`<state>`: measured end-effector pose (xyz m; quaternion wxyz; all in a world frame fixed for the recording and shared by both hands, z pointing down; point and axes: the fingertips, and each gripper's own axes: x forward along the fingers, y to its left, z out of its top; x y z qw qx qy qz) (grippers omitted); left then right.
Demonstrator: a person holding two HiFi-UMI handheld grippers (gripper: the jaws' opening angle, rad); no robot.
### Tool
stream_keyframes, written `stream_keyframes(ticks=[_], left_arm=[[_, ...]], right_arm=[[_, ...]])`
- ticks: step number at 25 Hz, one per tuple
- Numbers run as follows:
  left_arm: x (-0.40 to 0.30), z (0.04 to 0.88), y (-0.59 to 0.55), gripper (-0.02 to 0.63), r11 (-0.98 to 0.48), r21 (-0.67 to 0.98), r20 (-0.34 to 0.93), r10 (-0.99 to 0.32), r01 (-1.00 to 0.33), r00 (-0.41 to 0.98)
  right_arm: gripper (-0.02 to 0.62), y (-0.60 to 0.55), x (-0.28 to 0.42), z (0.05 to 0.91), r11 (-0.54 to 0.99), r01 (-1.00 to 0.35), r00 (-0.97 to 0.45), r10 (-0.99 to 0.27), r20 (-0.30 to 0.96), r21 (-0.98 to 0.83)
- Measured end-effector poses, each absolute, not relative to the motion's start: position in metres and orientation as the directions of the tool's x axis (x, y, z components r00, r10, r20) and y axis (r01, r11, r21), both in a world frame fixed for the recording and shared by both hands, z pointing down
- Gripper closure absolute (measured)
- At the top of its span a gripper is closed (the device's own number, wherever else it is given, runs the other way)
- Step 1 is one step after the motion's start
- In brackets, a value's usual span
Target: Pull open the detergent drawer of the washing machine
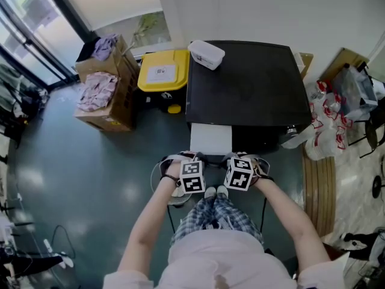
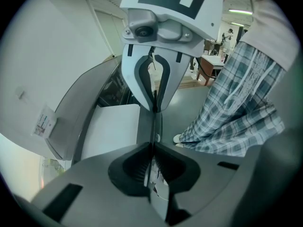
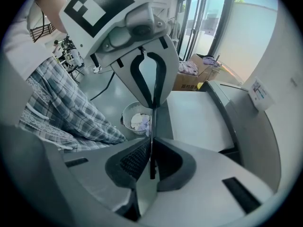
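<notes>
Both my tongs are pinched shut with nothing between them: the left gripper (image 2: 153,148) and right gripper (image 3: 151,148) hang tip to tip over the floor, just short of the machine. Below them sits a wastebasket (image 3: 136,119) holding crumpled paper. The white detergent drawer (image 1: 210,138) already juts out of the washing machine (image 1: 246,83) front, so I judge the pull done; its inside I cannot see. Further off, a shut white lidded box (image 1: 206,54) rests on the machine, beside a closed yellow bin (image 1: 161,72) and cardboard boxes (image 1: 117,101) of clothes.
</notes>
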<state>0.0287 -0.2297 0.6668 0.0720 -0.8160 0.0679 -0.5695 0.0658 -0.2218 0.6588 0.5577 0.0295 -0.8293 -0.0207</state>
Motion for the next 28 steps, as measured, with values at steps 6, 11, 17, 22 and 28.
stream_keyframes(ticks=[6,11,17,22,28], left_arm=[[0.029,0.666,-0.228,0.551,-0.980,-0.196,0.911,-0.199,-0.046,0.361],[0.029,0.668,-0.214,0.551,-0.980,-0.191,0.912,-0.200,-0.060,0.358],[0.030,0.670,-0.190,0.551,-0.980,-0.187,0.919,-0.200,-0.073,0.340],[0.029,0.672,-0.168,0.551,-0.980,-0.183,0.922,-0.201,-0.083,0.331],[0.027,0.674,-0.146,0.551,-0.978,-0.181,0.924,-0.206,-0.105,0.324]], right_arm=[[0.549,-0.220,0.066,0.660,0.996,-0.034,-0.373,-0.084,0.924,0.076],[0.549,-0.205,0.066,0.661,0.998,-0.022,-0.376,-0.069,0.924,0.066],[0.549,-0.182,0.068,0.663,0.998,-0.003,-0.378,-0.059,0.924,0.063],[0.549,-0.158,0.066,0.664,0.999,0.008,-0.396,-0.032,0.918,0.038],[0.549,-0.135,0.065,0.665,0.999,0.017,-0.408,-0.017,0.913,0.027]])
